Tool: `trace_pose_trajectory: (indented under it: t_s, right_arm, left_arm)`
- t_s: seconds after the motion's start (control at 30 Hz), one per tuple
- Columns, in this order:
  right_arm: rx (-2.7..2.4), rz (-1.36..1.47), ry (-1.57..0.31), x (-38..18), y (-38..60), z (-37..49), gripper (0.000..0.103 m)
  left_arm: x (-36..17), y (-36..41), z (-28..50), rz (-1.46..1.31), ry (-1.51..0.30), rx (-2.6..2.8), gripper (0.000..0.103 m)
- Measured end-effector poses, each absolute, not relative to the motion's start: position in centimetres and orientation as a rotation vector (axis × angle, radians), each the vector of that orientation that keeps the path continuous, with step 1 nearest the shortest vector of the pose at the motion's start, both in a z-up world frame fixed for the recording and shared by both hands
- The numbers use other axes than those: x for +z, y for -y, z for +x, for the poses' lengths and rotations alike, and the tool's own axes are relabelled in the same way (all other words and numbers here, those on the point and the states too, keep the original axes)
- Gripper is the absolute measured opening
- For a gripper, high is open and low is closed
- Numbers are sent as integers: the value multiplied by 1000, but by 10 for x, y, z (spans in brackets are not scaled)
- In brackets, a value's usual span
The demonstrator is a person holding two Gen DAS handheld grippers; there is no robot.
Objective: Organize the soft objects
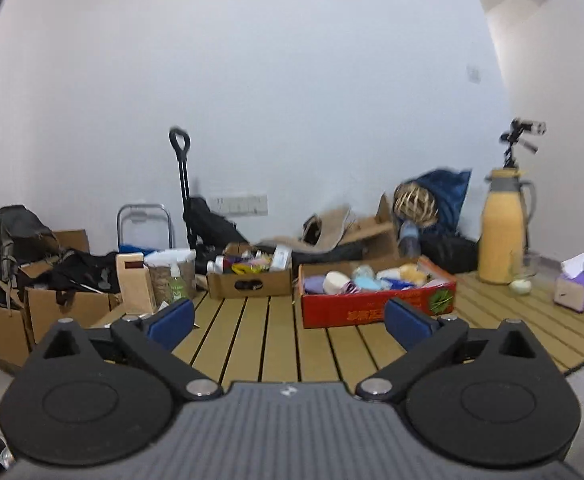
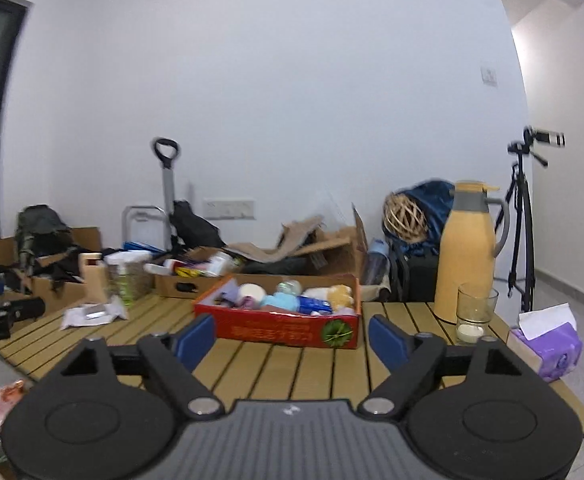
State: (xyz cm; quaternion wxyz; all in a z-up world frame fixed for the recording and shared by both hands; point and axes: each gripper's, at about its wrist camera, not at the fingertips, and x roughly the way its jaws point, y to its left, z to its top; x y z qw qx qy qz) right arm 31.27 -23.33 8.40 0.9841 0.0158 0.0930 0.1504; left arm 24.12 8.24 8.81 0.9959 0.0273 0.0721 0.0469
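A white wall (image 1: 292,80) fills the background behind a low slatted wooden table (image 1: 276,344), which spans the foreground of both wrist views. Along the wall is floor clutter: open cardboard boxes holding dark bags (image 1: 24,240) on the left, a black trolley handle (image 1: 180,140) standing upright, and a blue bag (image 2: 431,204) with a woven rattan ball (image 2: 405,216) resting against it. A camera tripod (image 2: 521,220) stands on the far right. On the table, a red cardboard box (image 2: 284,326) sits near the middle, packed with the soft objects (image 2: 292,298): a plush toy, a white roll, blue and purple cloth pieces, all inside its walls. Behind it to the left is a smaller brown box (image 1: 250,284) of mixed packets. To the right of the red box stands a tall yellow thermos jug (image 2: 467,248), with a drinking glass (image 2: 475,312) just in front of it. A purple tissue pack (image 2: 547,344) lies at the table's right edge, and a flat wipes packet (image 2: 94,314) on its left side. The left gripper (image 1: 290,318) and the right gripper (image 2: 292,340) each point toward the red box, well short of it, blue pads spread wide apart with nothing between them
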Motion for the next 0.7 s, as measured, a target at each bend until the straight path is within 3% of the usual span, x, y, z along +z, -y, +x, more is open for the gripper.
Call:
trace_pose_trajectory:
  t_s: [0.17, 0.3, 0.7]
  right_arm:
    - [337, -9, -127, 76, 222, 225, 93]
    - [338, 27, -110, 68, 216, 168, 102]
    - [328, 59, -136, 28, 217, 56, 103]
  left_arm:
    - [74, -76, 170, 8, -142, 81, 103]
    - [61, -68, 116, 26, -150, 69, 103]
    - [52, -59, 26, 24, -107, 101, 103]
